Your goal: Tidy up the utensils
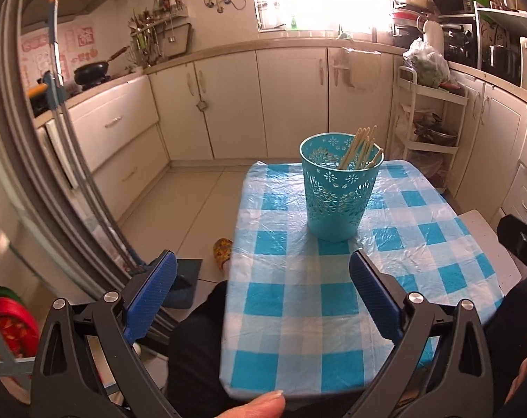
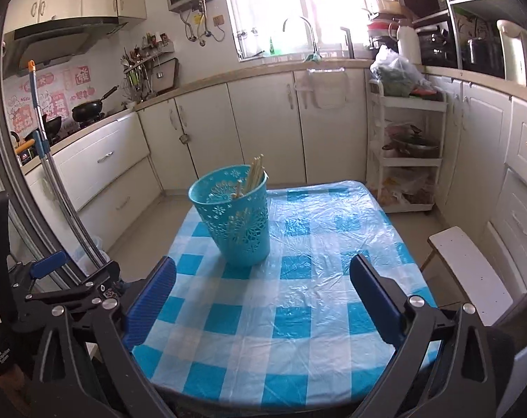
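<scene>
A teal perforated holder cup (image 1: 336,191) stands upright on the blue-and-white checked table (image 1: 298,313), with several pale chopsticks (image 1: 361,148) standing in it. It also shows in the right wrist view (image 2: 237,219), with the chopsticks (image 2: 253,177) leaning against its far rim. My left gripper (image 1: 263,261) is open and empty, held above the table's near left edge, short of the cup. My right gripper (image 2: 263,264) is open and empty, above the table's near side, the cup ahead and slightly left. The left gripper (image 2: 71,278) shows at the right wrist view's left edge.
Cream kitchen cabinets (image 1: 228,104) line the far wall. A white shelf trolley (image 2: 406,160) stands beyond the table's right corner. A white stool (image 2: 469,278) is at the table's right. A mop handle (image 2: 51,174) leans at the left. My legs are under the table's near edge.
</scene>
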`<state>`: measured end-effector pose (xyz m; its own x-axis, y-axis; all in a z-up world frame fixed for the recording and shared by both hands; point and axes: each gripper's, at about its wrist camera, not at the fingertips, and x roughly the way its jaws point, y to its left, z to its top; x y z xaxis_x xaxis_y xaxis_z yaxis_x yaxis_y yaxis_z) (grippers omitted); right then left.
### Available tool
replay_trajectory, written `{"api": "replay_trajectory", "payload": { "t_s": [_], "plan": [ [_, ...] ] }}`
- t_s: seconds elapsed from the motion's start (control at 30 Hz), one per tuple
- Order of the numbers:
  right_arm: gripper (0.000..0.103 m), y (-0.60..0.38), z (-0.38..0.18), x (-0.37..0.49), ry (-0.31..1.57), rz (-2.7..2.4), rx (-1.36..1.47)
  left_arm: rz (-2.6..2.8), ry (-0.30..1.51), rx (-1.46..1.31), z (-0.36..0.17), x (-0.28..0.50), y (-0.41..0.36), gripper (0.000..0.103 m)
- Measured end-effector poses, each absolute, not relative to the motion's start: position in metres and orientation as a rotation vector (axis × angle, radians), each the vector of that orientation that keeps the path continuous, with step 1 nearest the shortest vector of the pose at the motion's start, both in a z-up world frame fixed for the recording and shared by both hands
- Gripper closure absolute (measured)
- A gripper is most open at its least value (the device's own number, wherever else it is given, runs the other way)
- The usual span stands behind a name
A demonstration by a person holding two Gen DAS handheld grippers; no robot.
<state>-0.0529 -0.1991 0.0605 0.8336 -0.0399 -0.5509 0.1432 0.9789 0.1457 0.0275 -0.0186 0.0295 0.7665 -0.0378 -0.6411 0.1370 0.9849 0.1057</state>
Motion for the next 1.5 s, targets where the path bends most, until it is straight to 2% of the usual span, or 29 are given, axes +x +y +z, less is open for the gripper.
{"api": "replay_trajectory", "payload": {
  "t_s": [0.33, 0.53, 1.03, 1.5],
  "plan": [
    [0.007, -0.169, 0.123, -0.126, 0.477, -0.067, 0.211, -0.125, 0.660, 0.136, 0.097, -0.049, 0.003, 0.008],
    [0.007, -0.158, 0.131, -0.157, 0.457, -0.058, 0.234, -0.122, 0.623, 0.096, 0.120, -0.085, 0.011, 0.008],
    [0.007, -0.138, 0.145, -0.206, 0.386, -0.075, 0.170, -0.093, 0.550, 0.048, 0.142, -0.131, 0.033, 0.008],
    [0.007, -0.133, 0.147, -0.211, 0.375, -0.055, 0.157, -0.096, 0.533, 0.051, 0.147, -0.141, 0.036, 0.008]
  ]
}}
